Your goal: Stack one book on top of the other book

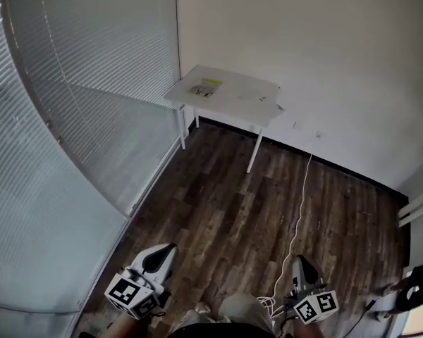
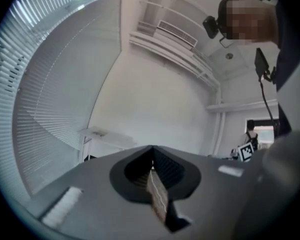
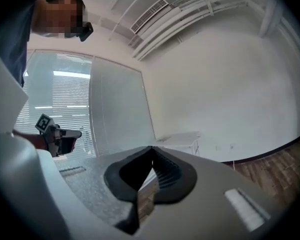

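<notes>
Both the left hand-held gripper and the right hand-held gripper are closed and empty, well apart from the white table where the books show as one flat pale patch, likely stiff, smooth-covered, best pinched at a free edge.

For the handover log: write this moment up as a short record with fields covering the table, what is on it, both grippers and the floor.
table: small white table in the far corner, beside the window blinds
on table: flat printed item with a yellow patch, probably a book; too far away to count books
left gripper: low and near the person, far from the table, jaws together, nothing between them
right gripper: same, jaws together, empty
floor: dark wood floor, white cable trailing across it
stacking: not yet begun
</notes>
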Available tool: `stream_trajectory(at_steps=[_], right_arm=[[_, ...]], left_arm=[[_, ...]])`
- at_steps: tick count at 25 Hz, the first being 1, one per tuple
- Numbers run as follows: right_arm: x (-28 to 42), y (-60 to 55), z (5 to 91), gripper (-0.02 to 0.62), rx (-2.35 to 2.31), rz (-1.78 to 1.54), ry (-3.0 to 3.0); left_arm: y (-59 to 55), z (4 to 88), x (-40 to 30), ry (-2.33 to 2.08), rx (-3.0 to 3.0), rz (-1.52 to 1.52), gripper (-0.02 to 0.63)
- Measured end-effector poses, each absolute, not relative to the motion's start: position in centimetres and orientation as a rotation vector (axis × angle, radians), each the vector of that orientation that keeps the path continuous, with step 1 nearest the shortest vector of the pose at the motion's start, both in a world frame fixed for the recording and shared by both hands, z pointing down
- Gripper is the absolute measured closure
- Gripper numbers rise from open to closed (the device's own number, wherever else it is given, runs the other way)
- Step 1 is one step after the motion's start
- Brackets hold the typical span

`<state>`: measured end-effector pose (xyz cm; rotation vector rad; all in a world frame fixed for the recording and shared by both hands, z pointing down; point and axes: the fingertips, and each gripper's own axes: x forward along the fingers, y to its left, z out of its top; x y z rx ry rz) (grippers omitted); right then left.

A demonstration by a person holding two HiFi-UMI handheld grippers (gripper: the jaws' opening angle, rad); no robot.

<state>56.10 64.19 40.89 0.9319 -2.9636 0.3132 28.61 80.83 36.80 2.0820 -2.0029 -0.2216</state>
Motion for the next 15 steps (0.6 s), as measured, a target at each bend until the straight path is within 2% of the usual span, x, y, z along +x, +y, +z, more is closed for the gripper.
stream_trajectory(at_steps=[7, 15], right_arm=[[56.4, 56.2, 44.0, 0.594, 1.068, 0.418, -2.932], [48.5, 42.8, 43.3, 0.594, 1.029, 0.487, -2.979]], left_arm=[[74.1, 38.3, 23.2, -2.017, 1.998, -0.256, 0.600], [60.9, 33.6, 16.7, -2.114, 1.953, -0.253, 0.600]])
